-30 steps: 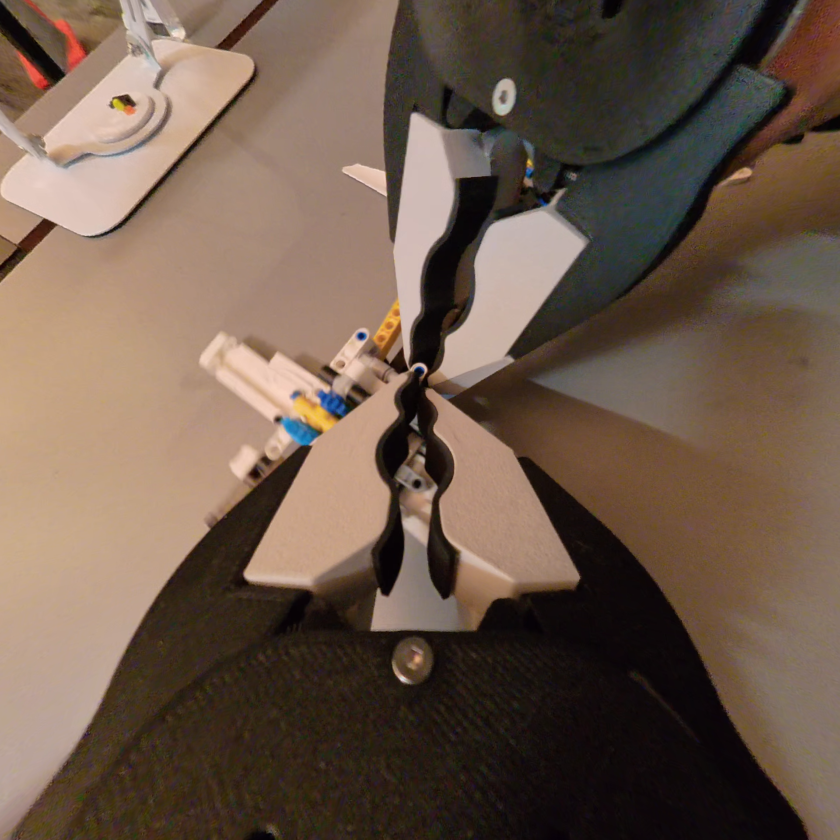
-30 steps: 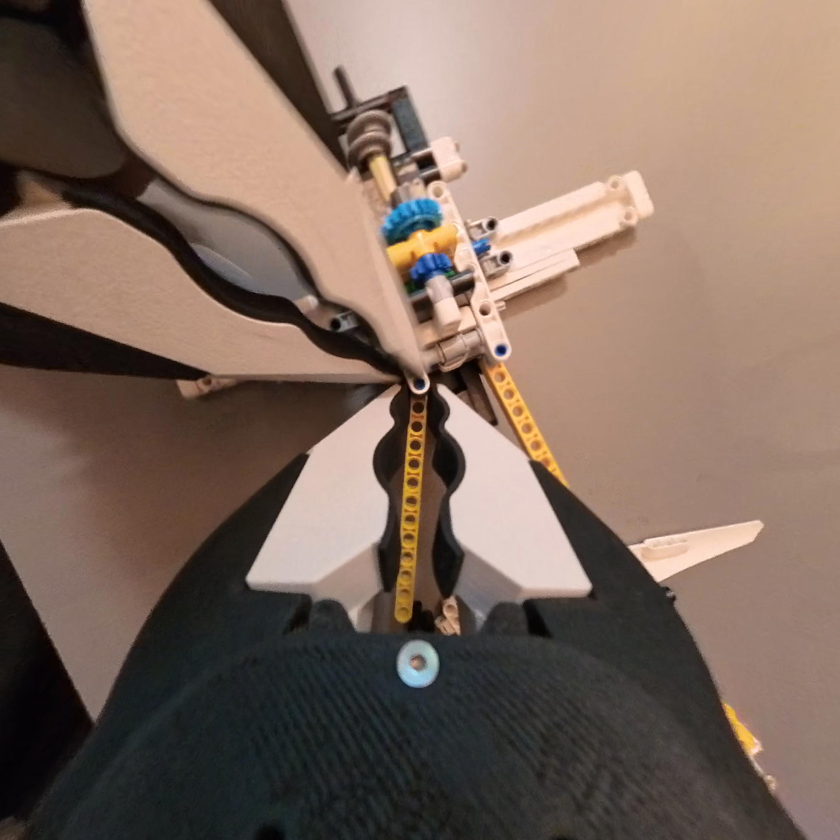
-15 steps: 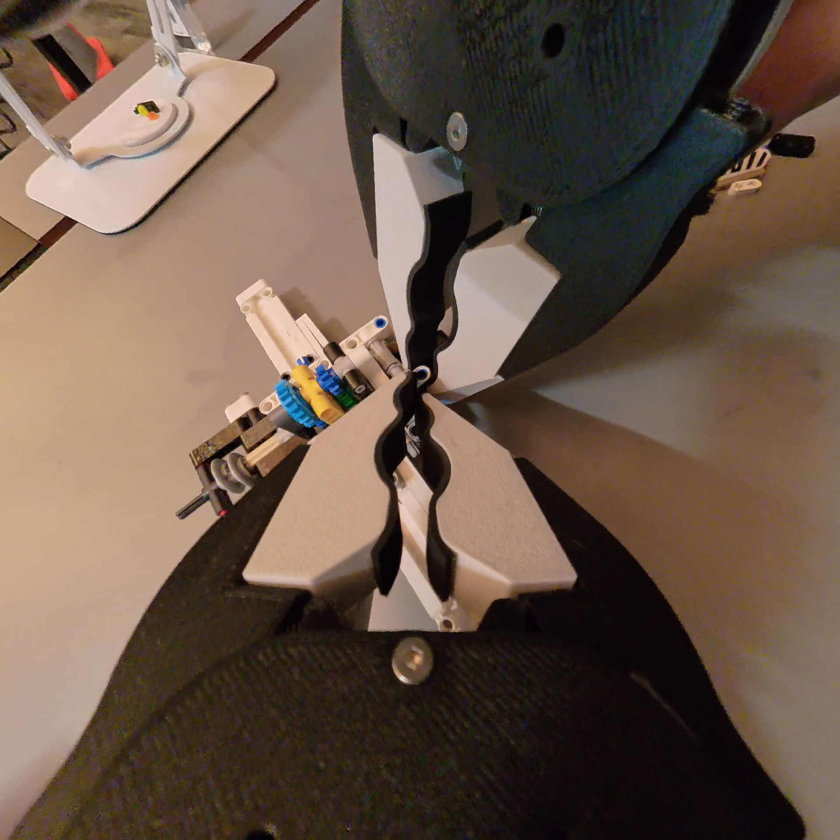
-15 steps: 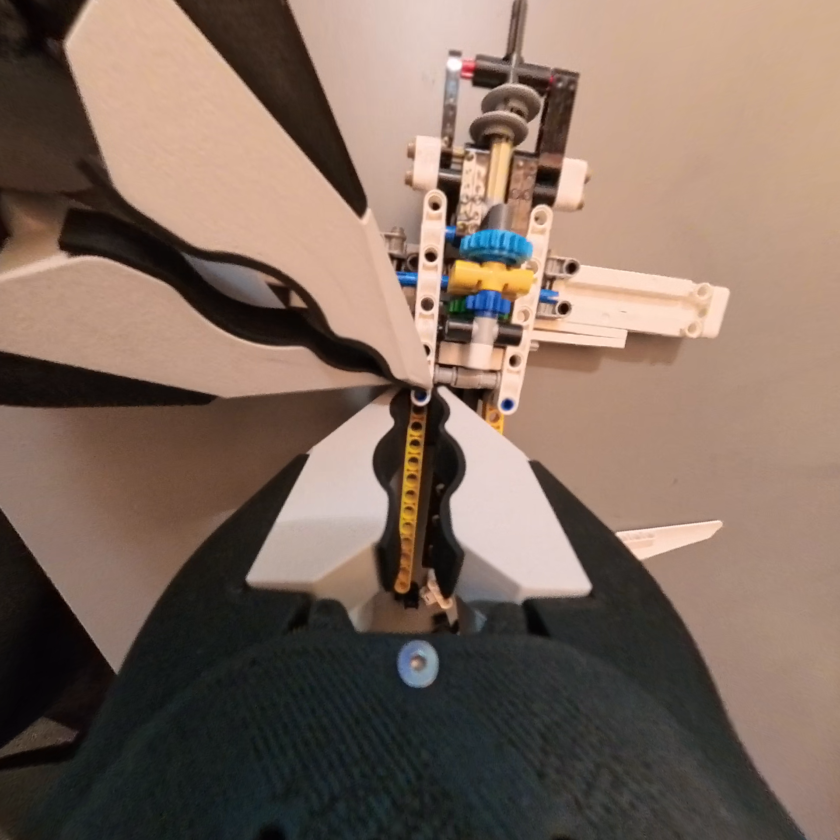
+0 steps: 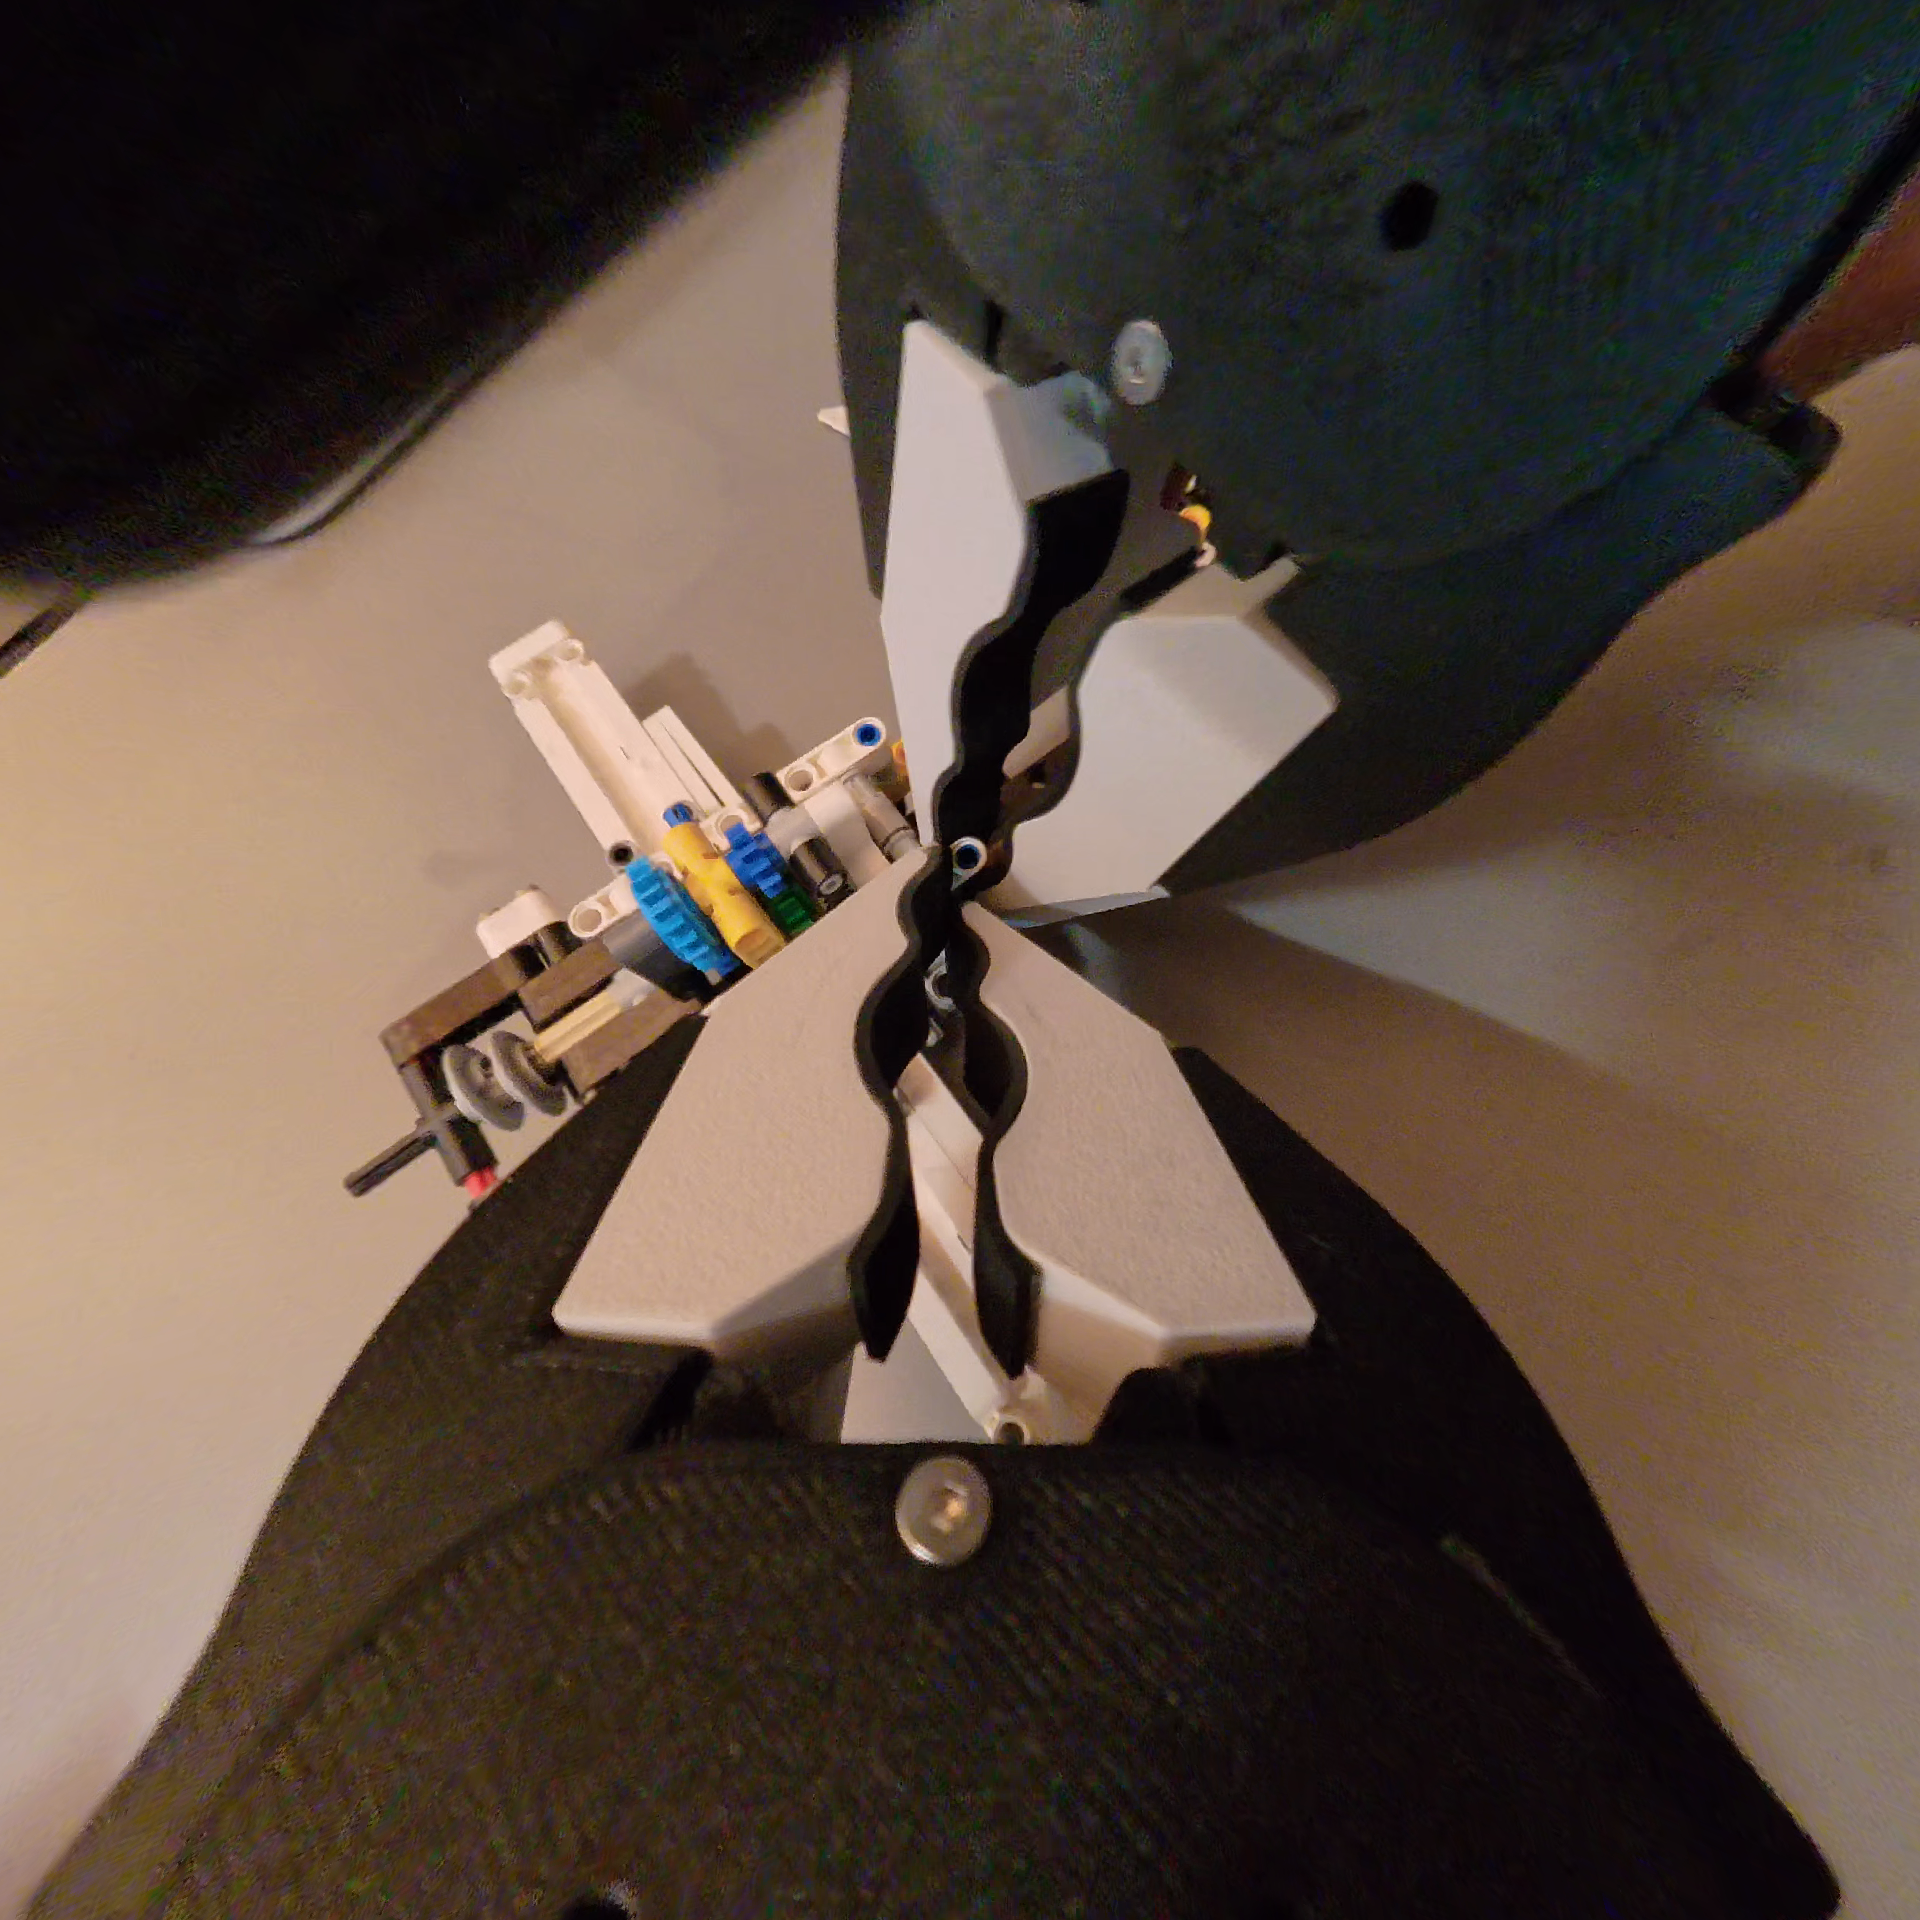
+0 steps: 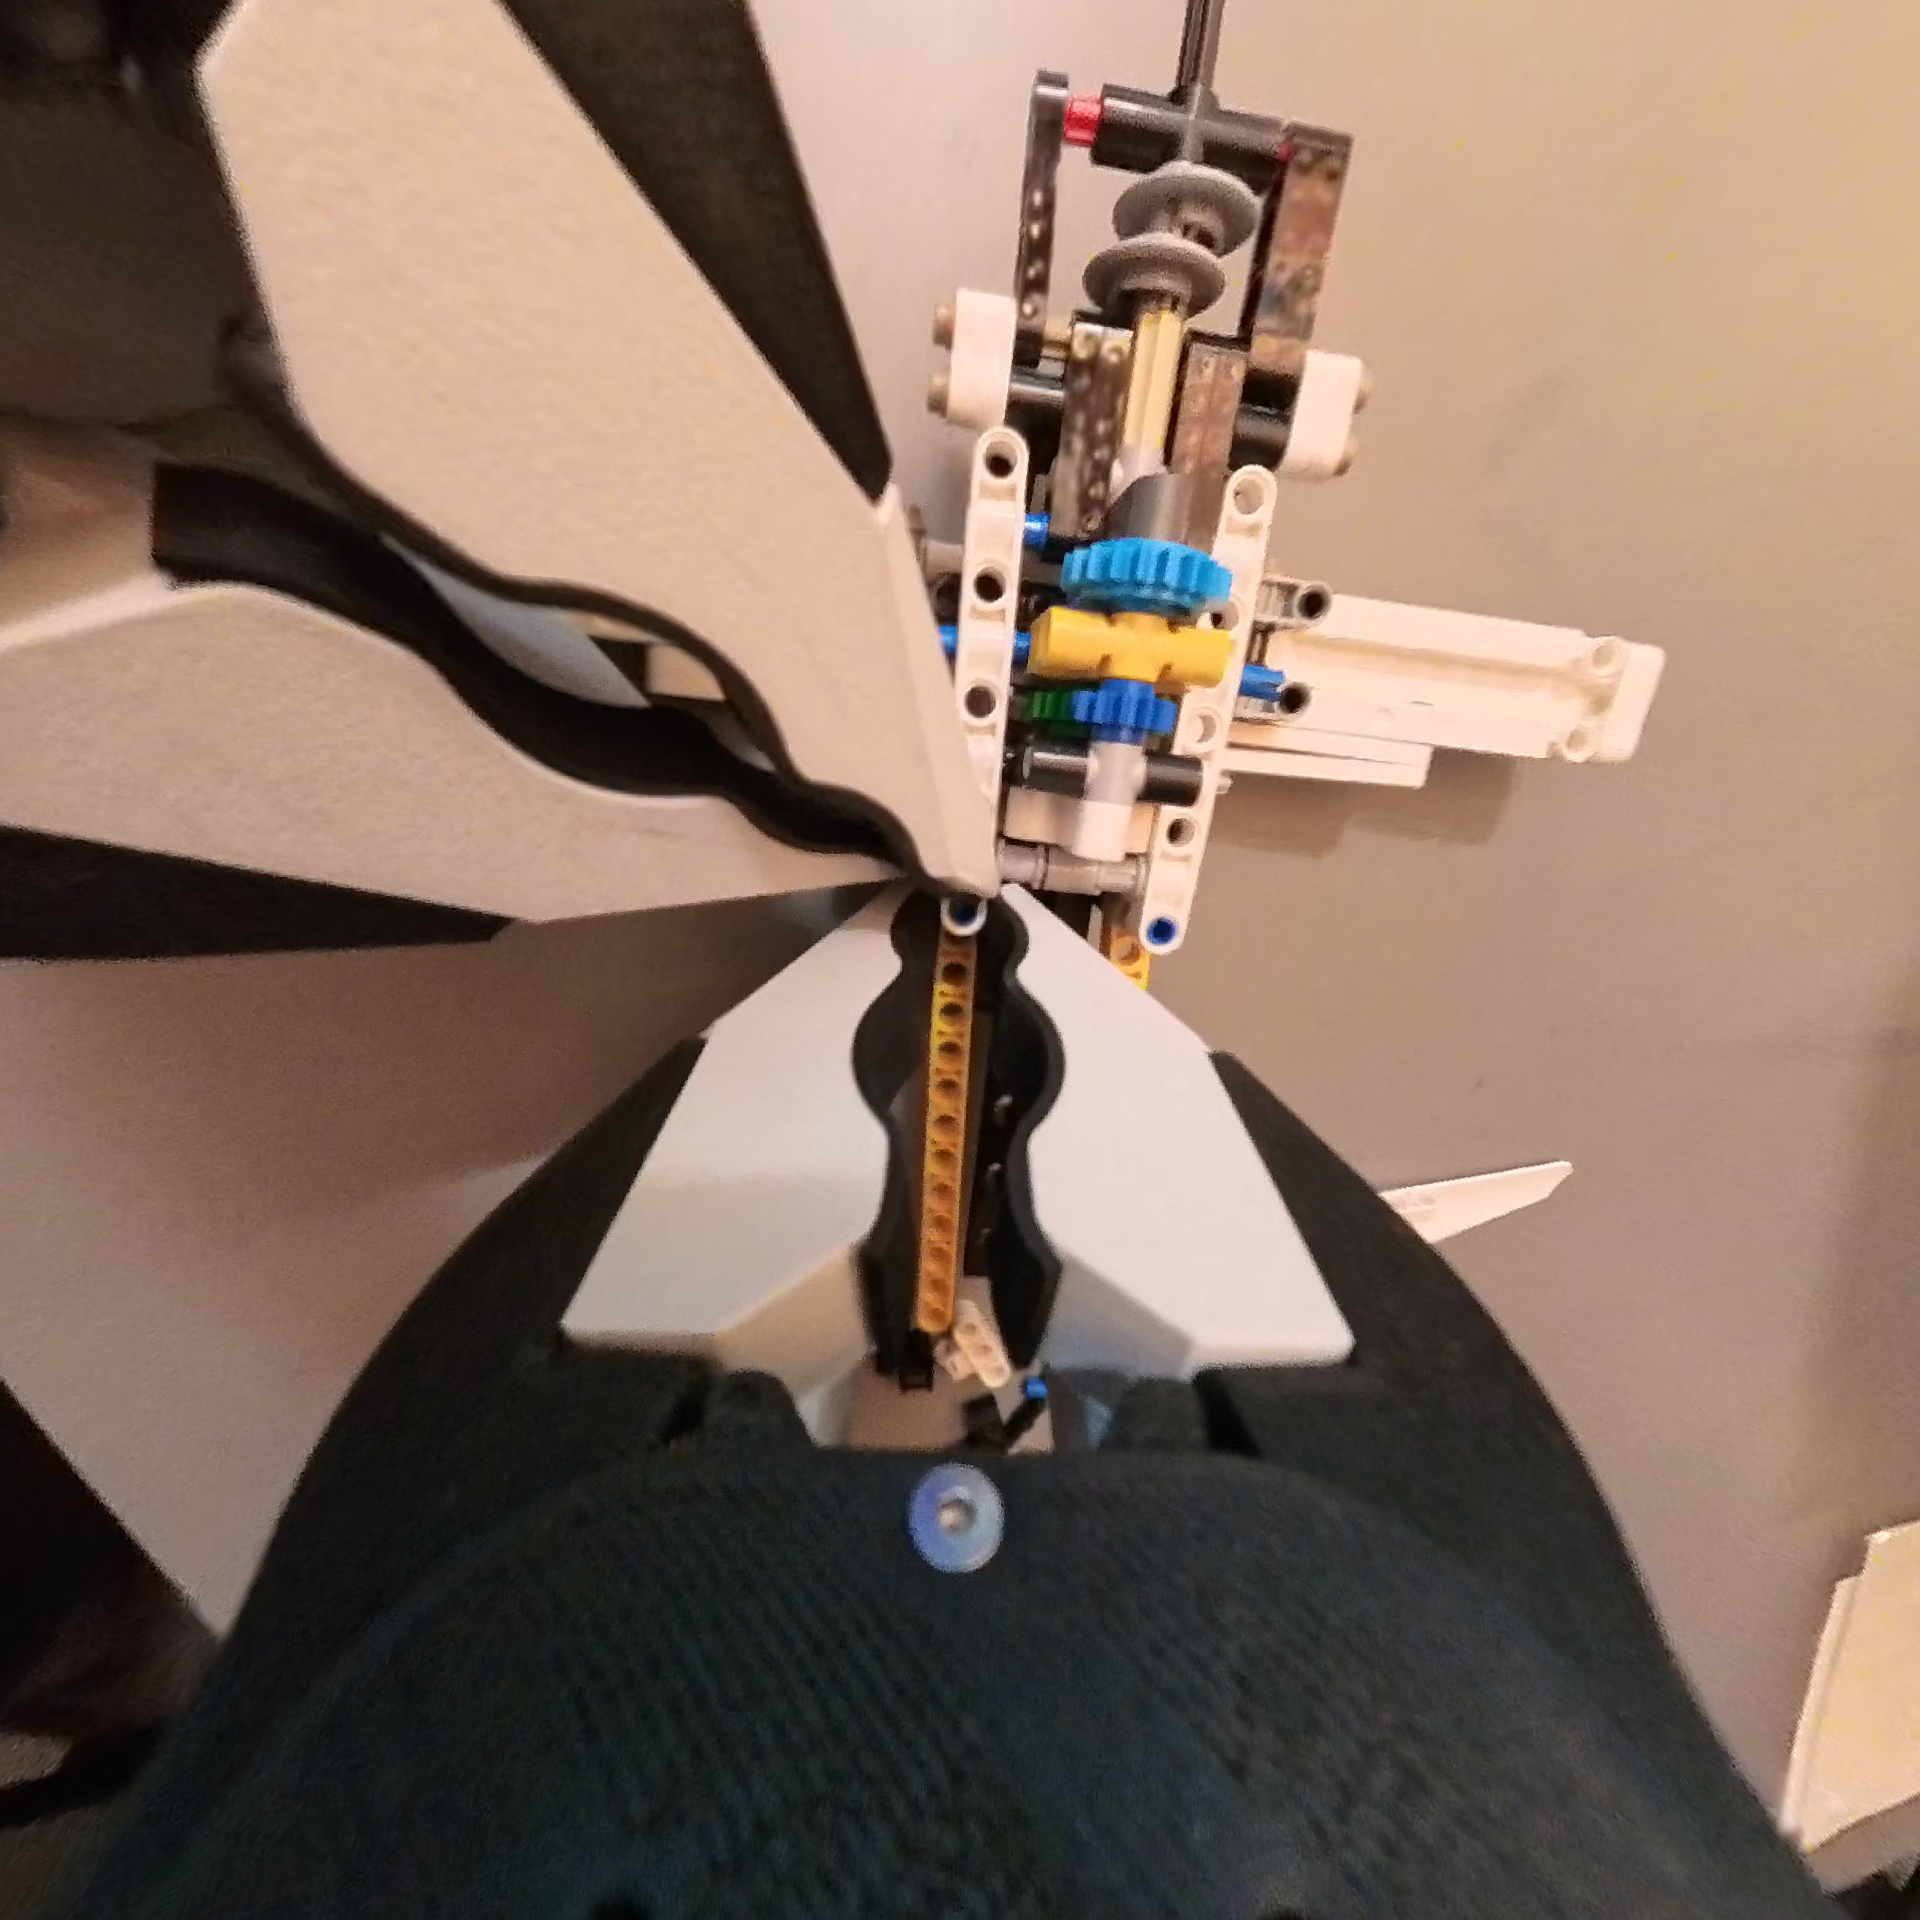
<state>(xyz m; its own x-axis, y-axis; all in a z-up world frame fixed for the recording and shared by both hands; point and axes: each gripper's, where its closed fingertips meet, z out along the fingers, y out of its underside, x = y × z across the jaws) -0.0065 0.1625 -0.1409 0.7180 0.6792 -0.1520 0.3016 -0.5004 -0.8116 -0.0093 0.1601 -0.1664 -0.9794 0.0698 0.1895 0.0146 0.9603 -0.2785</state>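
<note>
Both grippers clamp one brick-built assembly of white beams and blue gears, meeting tip to tip at its blue pin. Right gripper pinches the yellow perforated beam; left gripper pinches a white beam, apparently steadying the model above the beige tabletop.

We see a smooth tan table with a white pointed piece lying flat on it, and a white block at its edge.
</note>
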